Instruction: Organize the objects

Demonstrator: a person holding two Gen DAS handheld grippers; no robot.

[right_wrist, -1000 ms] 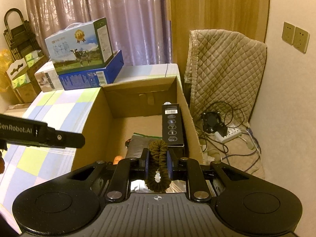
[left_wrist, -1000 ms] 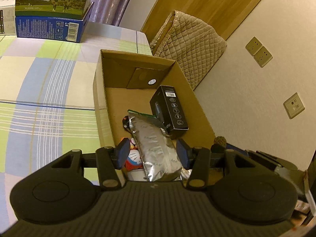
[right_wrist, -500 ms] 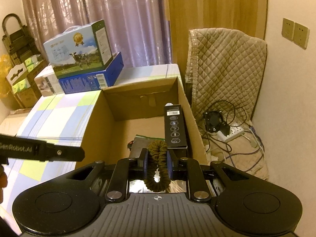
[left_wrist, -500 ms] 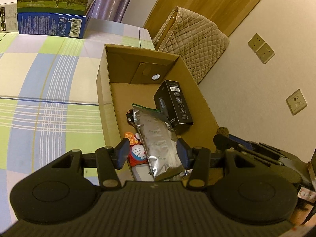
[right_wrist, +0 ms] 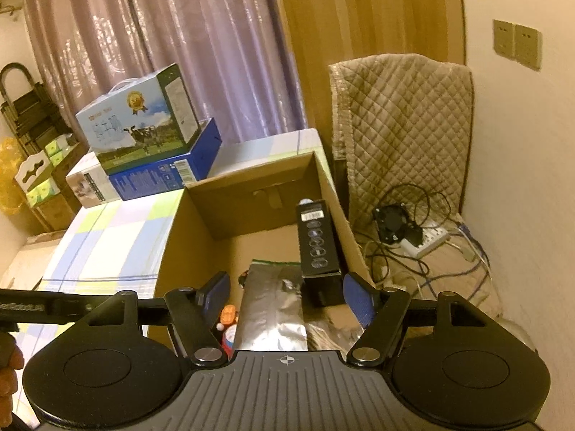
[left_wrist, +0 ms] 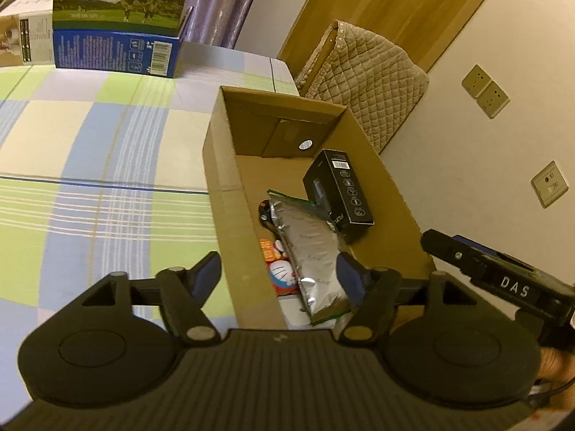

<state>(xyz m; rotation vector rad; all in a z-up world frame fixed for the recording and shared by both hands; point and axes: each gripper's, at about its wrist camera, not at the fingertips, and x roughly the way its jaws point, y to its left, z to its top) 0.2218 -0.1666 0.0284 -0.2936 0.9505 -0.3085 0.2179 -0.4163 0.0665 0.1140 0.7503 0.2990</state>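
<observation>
An open cardboard box (left_wrist: 215,165) (right_wrist: 172,251) stands on a checked cloth. In it lie a silver foil pouch (left_wrist: 309,248) (right_wrist: 273,309), a black product box (left_wrist: 341,186) (right_wrist: 318,240) and a small cartoon-print item (left_wrist: 282,273). My left gripper (left_wrist: 278,264) hovers over the box's near left wall. Its jaws are opening and nothing is between them. My right gripper (right_wrist: 286,285) hangs over the near end of the box. Its jaws are opening too, with nothing gripped. A blurred brownish shape (right_wrist: 334,334) lies low in the box under it.
Stacked milk cartons (left_wrist: 118,10) (right_wrist: 140,125) sit at the far end of the checked cloth (left_wrist: 90,165). A quilted cover (left_wrist: 366,82) (right_wrist: 402,125) leans on the wall beyond the box. A power strip with tangled cables (right_wrist: 424,240) lies on the floor at the right.
The right jaws have spread wide and let go of the dark braided hair tie, which is gone from between them. The left jaws have widened, and the left gripper has shifted left.
</observation>
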